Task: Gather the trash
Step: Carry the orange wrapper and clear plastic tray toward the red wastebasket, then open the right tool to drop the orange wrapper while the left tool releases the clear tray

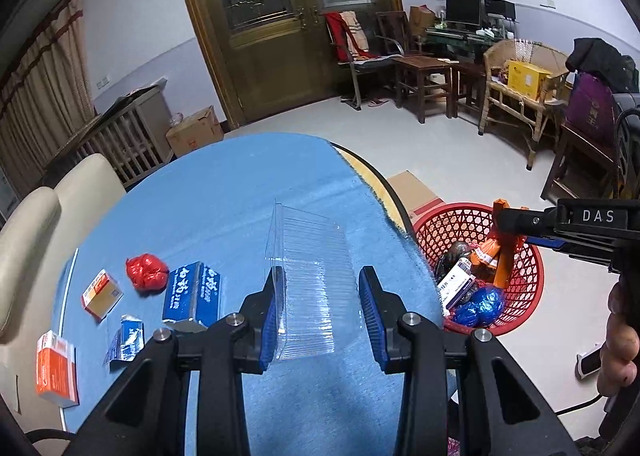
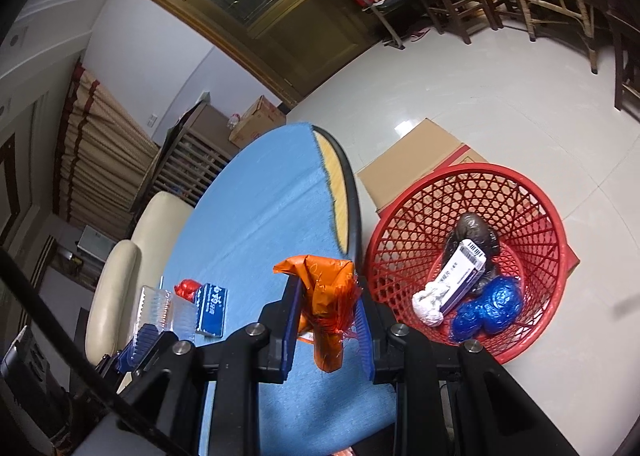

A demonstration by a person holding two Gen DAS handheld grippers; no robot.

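Observation:
My left gripper (image 1: 320, 316) is open around a clear plastic clamshell box (image 1: 310, 280) lying on the blue tablecloth (image 1: 224, 207); its jaws stand either side of the box. My right gripper (image 2: 326, 320) is shut on an orange plastic wrapper (image 2: 326, 296) near the table's right edge, beside the red mesh basket (image 2: 532, 195); it also shows in the left wrist view (image 1: 516, 221). On the cloth to the left lie a red crumpled ball (image 1: 146, 271), a blue carton (image 1: 193, 296), a small orange-white box (image 1: 102, 294), a torn blue packet (image 1: 127, 340) and an orange box (image 1: 56, 372).
The basket stands on the floor beside the table and holds blue crumpled bags (image 2: 486, 310), a white carton (image 2: 464, 274), a white wad (image 2: 428, 304) and a dark bag (image 2: 474, 232). A flat cardboard box (image 2: 416, 167) lies behind it. A cream chair (image 1: 36, 232) stands at the table's left.

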